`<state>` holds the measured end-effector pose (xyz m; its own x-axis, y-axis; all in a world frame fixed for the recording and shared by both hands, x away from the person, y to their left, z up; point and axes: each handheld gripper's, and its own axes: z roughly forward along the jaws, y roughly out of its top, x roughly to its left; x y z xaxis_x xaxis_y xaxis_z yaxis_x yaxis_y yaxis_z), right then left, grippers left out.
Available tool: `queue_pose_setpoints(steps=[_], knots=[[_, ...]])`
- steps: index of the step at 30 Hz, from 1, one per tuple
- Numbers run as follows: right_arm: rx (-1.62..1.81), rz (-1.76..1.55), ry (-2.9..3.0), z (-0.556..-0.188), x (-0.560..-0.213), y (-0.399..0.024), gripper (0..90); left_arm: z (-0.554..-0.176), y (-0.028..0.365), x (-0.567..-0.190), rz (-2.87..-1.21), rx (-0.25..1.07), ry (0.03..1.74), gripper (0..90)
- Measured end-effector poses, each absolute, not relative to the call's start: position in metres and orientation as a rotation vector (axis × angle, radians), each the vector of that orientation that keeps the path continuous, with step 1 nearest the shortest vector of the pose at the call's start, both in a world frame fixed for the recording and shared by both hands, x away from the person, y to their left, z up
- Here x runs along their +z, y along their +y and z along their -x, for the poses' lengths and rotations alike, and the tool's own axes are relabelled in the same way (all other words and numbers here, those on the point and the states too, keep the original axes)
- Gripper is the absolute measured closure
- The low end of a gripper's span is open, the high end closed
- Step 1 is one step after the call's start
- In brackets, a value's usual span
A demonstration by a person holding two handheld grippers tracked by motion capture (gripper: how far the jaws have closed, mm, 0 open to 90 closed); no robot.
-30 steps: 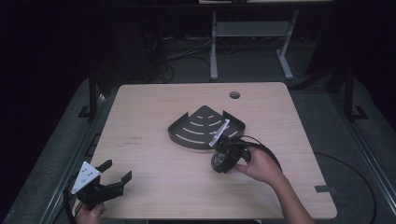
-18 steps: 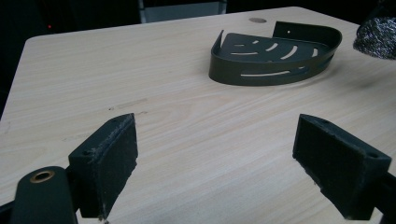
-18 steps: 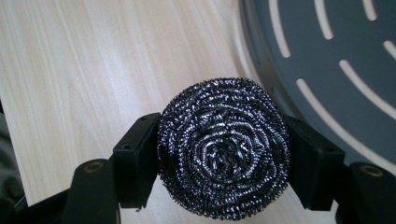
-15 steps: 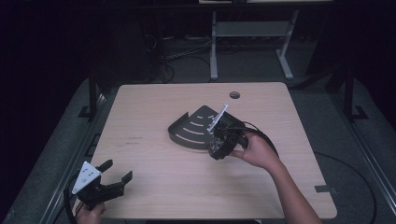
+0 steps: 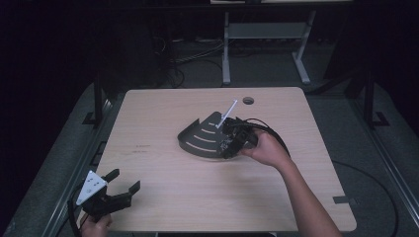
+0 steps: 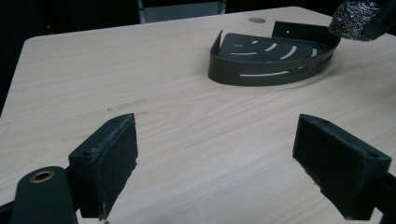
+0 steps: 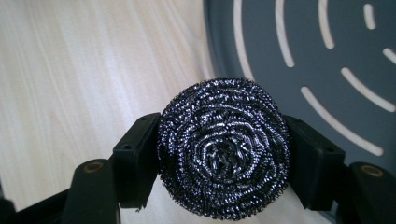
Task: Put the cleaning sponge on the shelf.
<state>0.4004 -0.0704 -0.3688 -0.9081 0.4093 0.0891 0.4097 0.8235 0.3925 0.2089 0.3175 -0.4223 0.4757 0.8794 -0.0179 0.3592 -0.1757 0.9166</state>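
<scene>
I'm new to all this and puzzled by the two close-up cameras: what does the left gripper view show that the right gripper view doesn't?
Left gripper view alone: its two black jaws spread wide over bare wood, and the dark metal corner shelf's slotted wall and whole outline. Right gripper view alone: the round steel-wool scouring ball head-on, pinched between the right gripper's jaws. Both share the light wooden table, the shelf and the ball.

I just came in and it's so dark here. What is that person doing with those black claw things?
A person holds a gripper in each hand at a pale wooden table. The right gripper is shut on a round, shiny steel-wool scrubbing ball and holds it at the edge of a dark grey, fan-shaped slotted metal tray. The left gripper sits open near the table's front left corner, holding nothing.
</scene>
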Motion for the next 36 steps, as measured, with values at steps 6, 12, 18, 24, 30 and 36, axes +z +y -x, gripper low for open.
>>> queue_pose_setpoints(steps=[6,12,18,24,30,36], knots=[[-0.628,0.681,-2.997,-0.408,-0.368,-0.066,32.8,-0.209,0.318,-0.422,-1.747,0.667,1.058,13.2],[-0.633,0.696,-2.992,-0.418,-0.365,-0.063,32.8,-0.209,0.318,-0.421,-1.753,0.677,1.052,13.2],[-0.619,0.727,-2.983,-0.427,-0.367,-0.062,32.8,-0.208,0.317,-0.423,-1.756,0.671,1.054,13.2],[-0.610,0.759,-2.979,-0.436,-0.370,-0.061,32.8,-0.208,0.318,-0.422,-1.750,0.670,1.057,13.2],[-0.601,0.783,-2.971,-0.443,-0.377,-0.062,32.7,-0.208,0.318,-0.422,-1.753,0.671,1.049,13.2],[-0.587,0.827,-2.966,-0.450,-0.382,-0.063,32.7,-0.208,0.317,-0.422,-1.753,0.674,1.048,13.2]])
